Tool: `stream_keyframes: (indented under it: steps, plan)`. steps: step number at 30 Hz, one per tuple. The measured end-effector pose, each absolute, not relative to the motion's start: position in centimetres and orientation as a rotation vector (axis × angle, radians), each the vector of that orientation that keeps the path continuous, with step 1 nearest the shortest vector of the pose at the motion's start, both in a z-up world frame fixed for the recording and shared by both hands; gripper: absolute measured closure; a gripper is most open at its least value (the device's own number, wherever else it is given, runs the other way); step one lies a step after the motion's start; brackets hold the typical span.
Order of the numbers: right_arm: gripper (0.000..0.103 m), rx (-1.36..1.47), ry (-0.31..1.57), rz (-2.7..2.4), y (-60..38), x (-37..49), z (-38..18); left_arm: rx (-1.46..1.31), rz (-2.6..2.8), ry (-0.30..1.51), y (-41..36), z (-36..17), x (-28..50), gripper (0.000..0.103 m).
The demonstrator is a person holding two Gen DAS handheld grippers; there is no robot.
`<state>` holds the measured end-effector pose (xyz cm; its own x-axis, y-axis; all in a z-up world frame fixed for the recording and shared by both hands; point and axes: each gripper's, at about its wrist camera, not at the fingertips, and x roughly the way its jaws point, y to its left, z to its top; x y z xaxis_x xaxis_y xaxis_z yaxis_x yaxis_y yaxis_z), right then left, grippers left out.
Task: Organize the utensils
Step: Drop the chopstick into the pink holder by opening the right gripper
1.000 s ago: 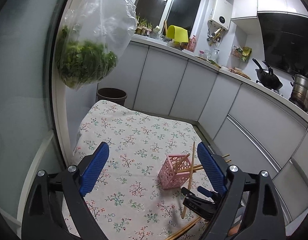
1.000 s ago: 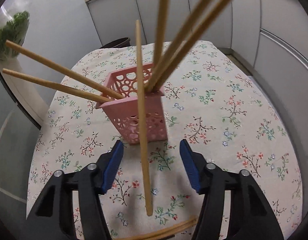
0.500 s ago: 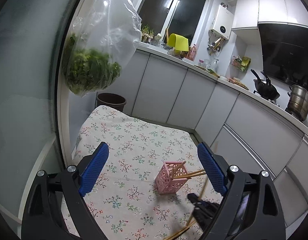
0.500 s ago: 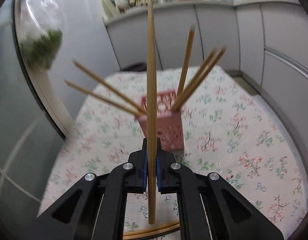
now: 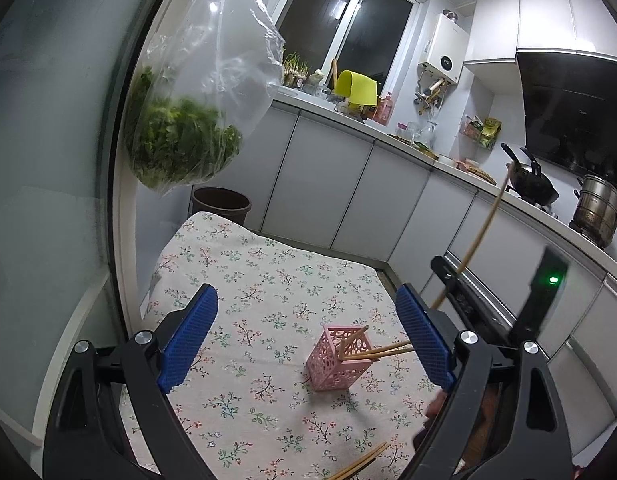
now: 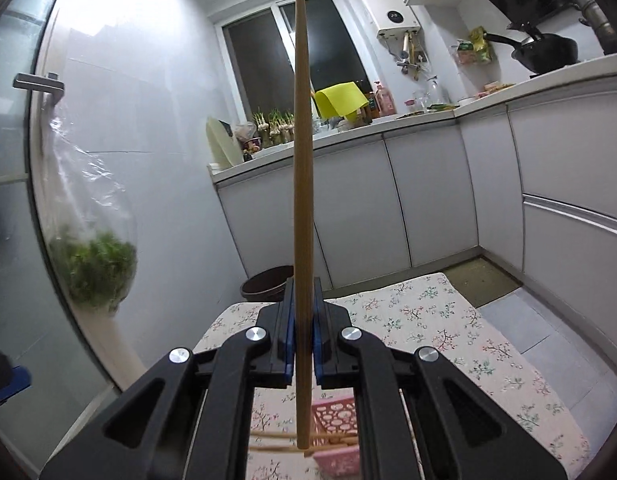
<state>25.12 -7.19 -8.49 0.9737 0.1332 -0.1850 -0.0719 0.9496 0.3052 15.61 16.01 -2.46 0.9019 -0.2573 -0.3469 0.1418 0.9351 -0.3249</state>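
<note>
A pink perforated holder stands on the floral tablecloth with several wooden chopsticks leaning out of it. My right gripper is shut on one wooden chopstick and holds it upright, high above the holder. That chopstick also shows in the left wrist view, at the right. My left gripper is open and empty, raised above the table. Loose chopsticks lie at the table's near edge.
A clear bag of greens hangs at the left by a glass door. A brown bin stands behind the table. White cabinets and a counter with a wok and a steel pot run along the right.
My right gripper closed on a chopstick by the holder and lifted it, tilting up toward the window. My left gripper rose and drew back, staying open.
</note>
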Motion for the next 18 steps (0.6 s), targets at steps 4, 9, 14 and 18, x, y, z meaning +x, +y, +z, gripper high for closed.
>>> stream_keyframes:
  steps: [4, 9, 14, 18]
  plan:
    - [0.096, 0.260, 0.212, 0.052, -5.9, 27.6, -12.3, -0.303, -0.199, 0.407, 16.5, -2.8, 16.0, 0.016]
    - [0.093, 0.213, 0.242, 0.095, -5.0, 26.6, -13.4, -0.323, -0.178, 0.391, 17.6, -2.6, 15.9, 0.016]
    - [0.092, 0.201, 0.139, 0.124, -6.3, 21.7, -7.9, -0.362, -0.173, 0.393, 18.3, -2.4, 15.7, 0.016]
    - [0.068, 0.204, 0.071, 0.113, -7.8, 17.6, -4.7, -0.379, -0.192, 0.389, 18.1, -2.0, 15.4, 0.014]
